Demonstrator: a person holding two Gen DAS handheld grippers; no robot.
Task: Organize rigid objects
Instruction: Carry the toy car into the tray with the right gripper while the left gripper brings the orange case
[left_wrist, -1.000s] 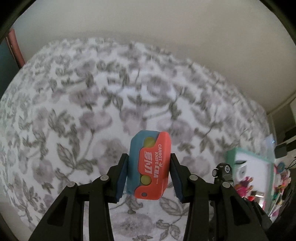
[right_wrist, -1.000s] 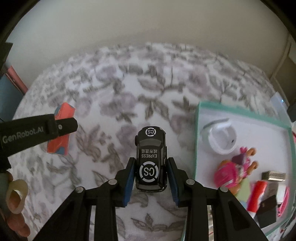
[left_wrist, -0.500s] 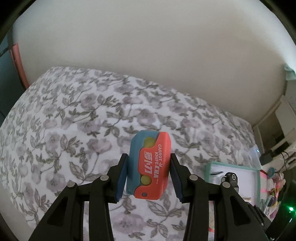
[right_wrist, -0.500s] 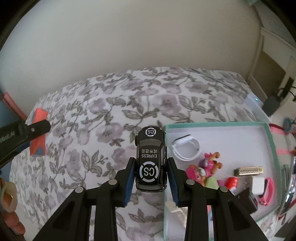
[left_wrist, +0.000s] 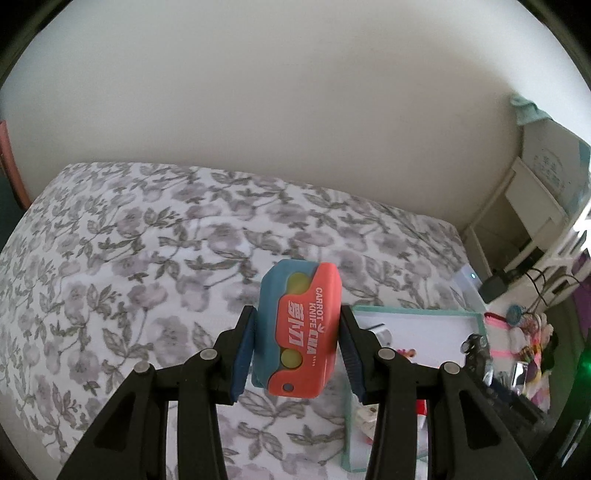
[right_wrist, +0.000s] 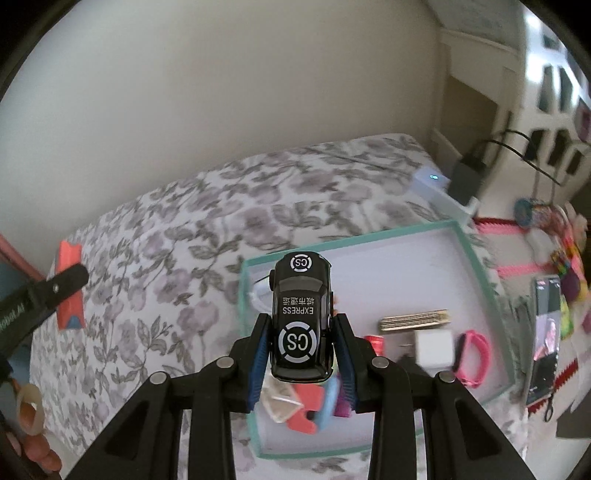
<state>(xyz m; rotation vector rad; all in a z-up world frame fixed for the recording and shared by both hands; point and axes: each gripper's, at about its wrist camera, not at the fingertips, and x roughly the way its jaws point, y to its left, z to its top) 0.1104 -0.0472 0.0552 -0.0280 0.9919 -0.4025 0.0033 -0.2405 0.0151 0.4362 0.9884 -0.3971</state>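
My left gripper (left_wrist: 297, 345) is shut on an orange-and-blue carrot knife toy (left_wrist: 298, 328), held in the air above the floral bedspread (left_wrist: 155, 258). A black toy car (right_wrist: 300, 317) marked "CS EXPRESS" sits between the blue pads of my right gripper (right_wrist: 301, 352), which is shut on it. That car hangs over the left part of a teal-rimmed box (right_wrist: 476, 258). From the left wrist view, the box (left_wrist: 417, 312) lies at the lower right, with the car (left_wrist: 476, 350) small beyond it. The carrot knife (right_wrist: 69, 284) and left gripper finger also show at the far left of the right wrist view.
Inside the box lie a pink band (right_wrist: 474, 363), a white cube (right_wrist: 432, 349), a ribbed brown bar (right_wrist: 413, 319) and several small toys. A phone (right_wrist: 546, 332) and colourful clutter sit to the box's right. White shelves (left_wrist: 543, 206) stand beyond the bed. A person's fingers (right_wrist: 29, 424) show at lower left.
Both grippers rose and moved right with their loads. The box came into the left wrist view and slid under the car in the right wrist view. Both views rolled.
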